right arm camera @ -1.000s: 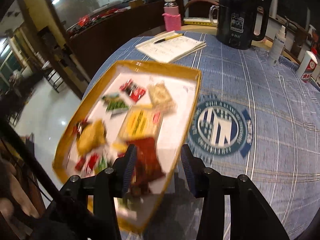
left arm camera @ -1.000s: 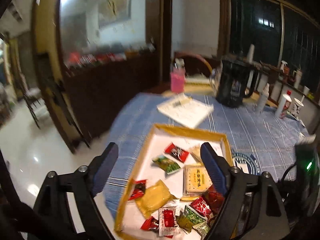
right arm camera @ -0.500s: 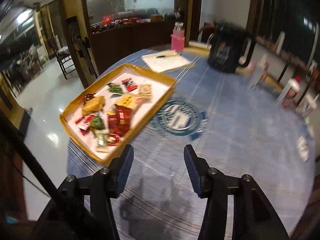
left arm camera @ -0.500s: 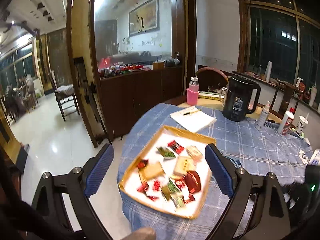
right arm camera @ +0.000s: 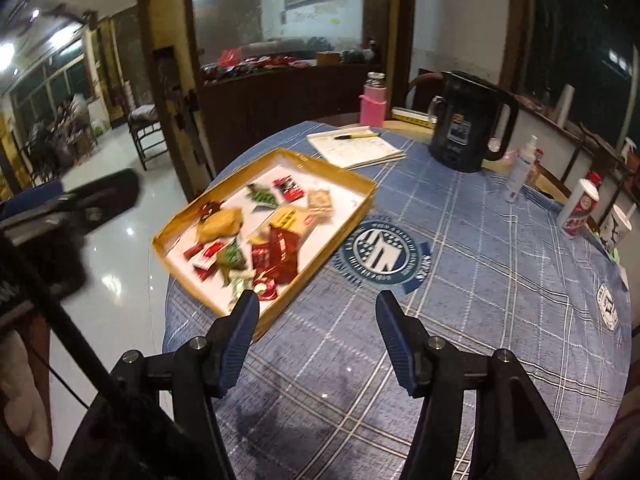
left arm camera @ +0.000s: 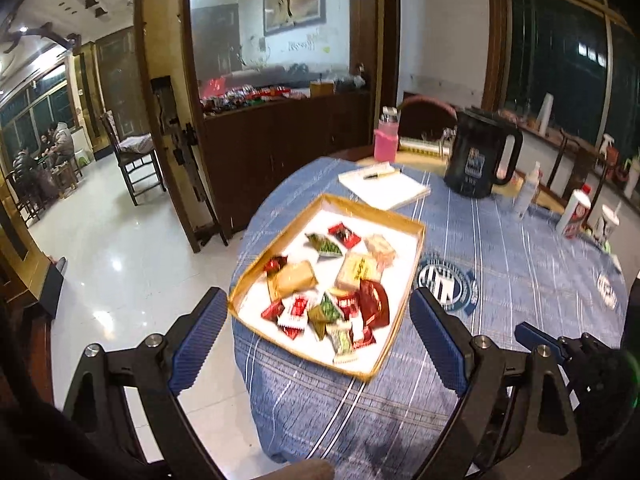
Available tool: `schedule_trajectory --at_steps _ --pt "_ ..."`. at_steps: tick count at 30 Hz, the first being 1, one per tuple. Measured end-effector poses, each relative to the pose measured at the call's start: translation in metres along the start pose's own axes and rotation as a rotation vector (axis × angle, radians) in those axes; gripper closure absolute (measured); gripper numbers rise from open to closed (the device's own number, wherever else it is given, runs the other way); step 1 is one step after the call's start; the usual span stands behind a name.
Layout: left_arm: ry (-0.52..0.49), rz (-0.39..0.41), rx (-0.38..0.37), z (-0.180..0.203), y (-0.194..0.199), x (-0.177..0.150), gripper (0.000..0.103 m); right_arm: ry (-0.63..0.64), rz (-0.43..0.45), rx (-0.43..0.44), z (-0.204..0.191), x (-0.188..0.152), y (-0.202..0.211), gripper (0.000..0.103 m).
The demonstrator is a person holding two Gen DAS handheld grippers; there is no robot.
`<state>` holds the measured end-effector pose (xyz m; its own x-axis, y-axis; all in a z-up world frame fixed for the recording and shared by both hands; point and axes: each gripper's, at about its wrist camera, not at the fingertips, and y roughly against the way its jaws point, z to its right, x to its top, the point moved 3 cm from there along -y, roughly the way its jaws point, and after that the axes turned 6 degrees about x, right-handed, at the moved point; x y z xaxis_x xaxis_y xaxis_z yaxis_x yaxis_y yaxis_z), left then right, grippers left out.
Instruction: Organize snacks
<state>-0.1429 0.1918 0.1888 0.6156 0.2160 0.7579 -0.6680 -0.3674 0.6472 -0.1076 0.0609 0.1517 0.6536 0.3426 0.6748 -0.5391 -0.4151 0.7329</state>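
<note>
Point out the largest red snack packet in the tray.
It is the dark red packet near the tray's right rim, beside the yellow cracker pack. The other red packets are much smaller sachets.

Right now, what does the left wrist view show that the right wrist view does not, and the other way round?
Only the left wrist view: the left gripper, open and empty, framing the tray from in front, and the people seated at far left.

Only the right wrist view: the right gripper, open and empty over bare cloth right of the tray, and a second emblem at the cloth's far right.

Both: the gold tray of snacks, the notebook with a pen, the black kettle, the pink bottle.
</note>
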Motion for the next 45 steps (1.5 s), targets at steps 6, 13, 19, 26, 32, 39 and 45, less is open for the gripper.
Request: schedule_trajectory --at_steps 6,13,19,26,32,39,45 --pt "-0.012 -0.064 0.009 -0.008 -0.02 -0.009 0.011 -0.001 -0.046 0.005 -0.014 -0.006 -0.014 0.042" --pt "-0.007 -0.123 -0.005 -0.022 -0.048 -0.009 0.011 -0.025 -0.08 -0.02 -0.024 -0.003 -0.032 0.041" --pt "-0.025 -0.156 -0.034 -0.03 -0.07 -0.004 0.011 -0.04 -0.103 -0.039 -0.034 0.003 -0.046 0.041" --pt "-0.053 -0.19 -0.066 -0.036 -0.094 0.001 0.011 -0.066 -0.122 -0.062 -0.04 0.01 -0.062 0.04" --pt "-0.074 -0.225 -0.096 -0.037 -0.116 0.006 0.011 -0.085 -0.142 -0.082 -0.041 0.017 -0.075 0.04" --pt "-0.088 -0.265 -0.117 -0.039 -0.139 0.009 0.011 -0.104 -0.165 -0.1 -0.042 0.022 -0.09 0.04" --pt "-0.099 -0.292 -0.135 -0.039 -0.154 0.009 0.011 -0.123 -0.183 -0.11 -0.041 0.025 -0.101 0.04"
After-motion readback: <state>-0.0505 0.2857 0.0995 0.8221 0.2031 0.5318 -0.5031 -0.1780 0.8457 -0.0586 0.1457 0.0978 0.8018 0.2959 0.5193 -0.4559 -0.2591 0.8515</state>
